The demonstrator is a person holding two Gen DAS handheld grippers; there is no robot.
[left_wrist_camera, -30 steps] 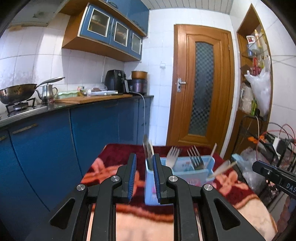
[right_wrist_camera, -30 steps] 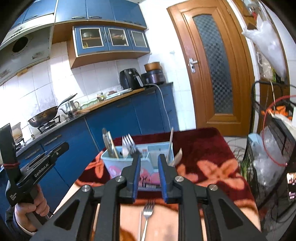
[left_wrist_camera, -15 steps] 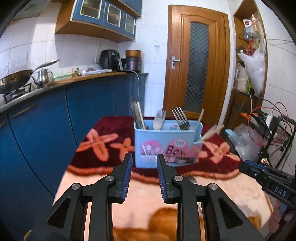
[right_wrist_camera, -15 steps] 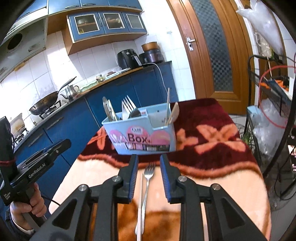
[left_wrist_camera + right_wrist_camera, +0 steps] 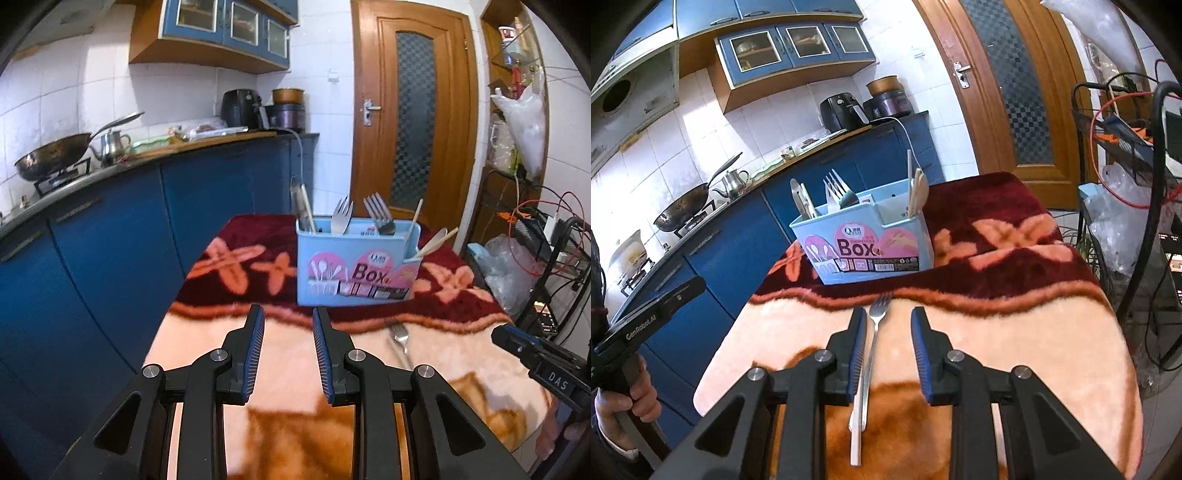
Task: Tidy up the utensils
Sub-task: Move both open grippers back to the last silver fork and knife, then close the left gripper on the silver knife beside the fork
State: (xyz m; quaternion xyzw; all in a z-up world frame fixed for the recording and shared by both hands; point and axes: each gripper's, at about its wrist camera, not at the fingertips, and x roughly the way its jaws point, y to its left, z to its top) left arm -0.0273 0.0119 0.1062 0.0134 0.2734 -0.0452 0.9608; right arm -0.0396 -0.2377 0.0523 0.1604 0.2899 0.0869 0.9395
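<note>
Two grippers, both backed well away from the box (image 5: 356,264) compared with a second ago — then my left gripper (image 5: 287,350) sat right up against its left end and my right gripper (image 5: 888,352) against its front, and the box filled the low middle of each view. Now it stands whole on the dark red part of the blanket (image 5: 1015,332), apart from both. I read that as one utensil delivered and the next pickup beginning.

Left jaws are parted and hold nothing; right jaws likewise released, nothing between the pads yet.

What is left lies on the pale part of the blanket: a fork (image 5: 873,334), tines toward the box, its handle running back between my right jaws (nearer the left pad than the right). A white utensil (image 5: 856,435) lies alongside it, lower down; I cannot tell what kind. From the left wrist the fork (image 5: 399,334) shows just right of my jaws.

Forks, knives and wooden pieces already stand in the box — so the job looks mostly done, with these two remaining.
</note>
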